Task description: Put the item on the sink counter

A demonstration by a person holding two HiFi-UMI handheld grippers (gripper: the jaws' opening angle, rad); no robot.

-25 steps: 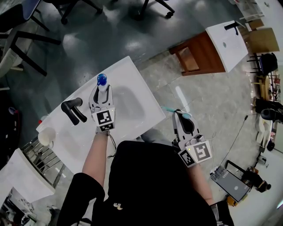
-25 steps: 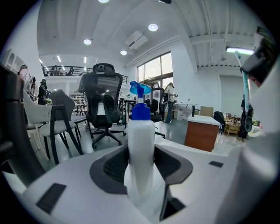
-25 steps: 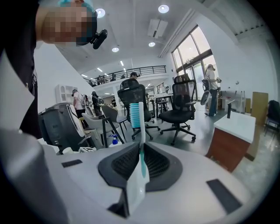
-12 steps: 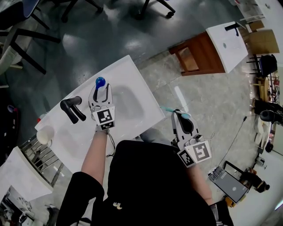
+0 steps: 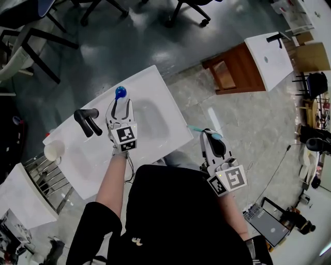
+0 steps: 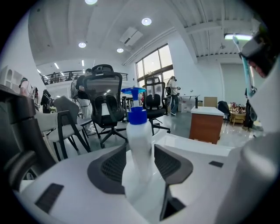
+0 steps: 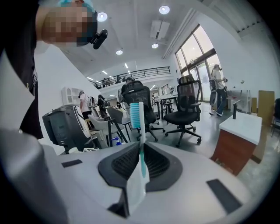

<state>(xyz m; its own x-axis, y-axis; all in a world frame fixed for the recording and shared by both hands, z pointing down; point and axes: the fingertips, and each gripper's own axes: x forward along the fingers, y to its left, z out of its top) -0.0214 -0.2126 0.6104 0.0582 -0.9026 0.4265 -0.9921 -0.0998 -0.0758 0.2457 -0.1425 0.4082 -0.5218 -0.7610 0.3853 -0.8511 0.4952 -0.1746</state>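
A white bottle with a blue cap [image 5: 120,93] stands upright over the far side of the white sink counter [image 5: 152,85]. My left gripper [image 5: 120,102] reaches across the counter and is shut on it. In the left gripper view the bottle [image 6: 139,144] fills the gap between the dark pads [image 6: 109,168], and its base is hidden. My right gripper [image 5: 212,135] hangs off the counter's right edge, above the floor. It is shut on a teal toothbrush [image 5: 199,129]. In the right gripper view the toothbrush [image 7: 140,131] stands bristles-up between the shut jaws.
The basin [image 5: 150,121] lies just right of the left gripper, and a black faucet [image 5: 87,121] just left of it. A white cup [image 5: 53,150] sits at the counter's left end. A second sink unit on a wooden cabinet [image 5: 232,64] stands at the upper right. Office chairs [image 5: 189,10] stand beyond.
The left gripper and its bottle have stayed over the far side of the counter with only a slight shift. The head view has drifted a little. The right gripper has not moved.
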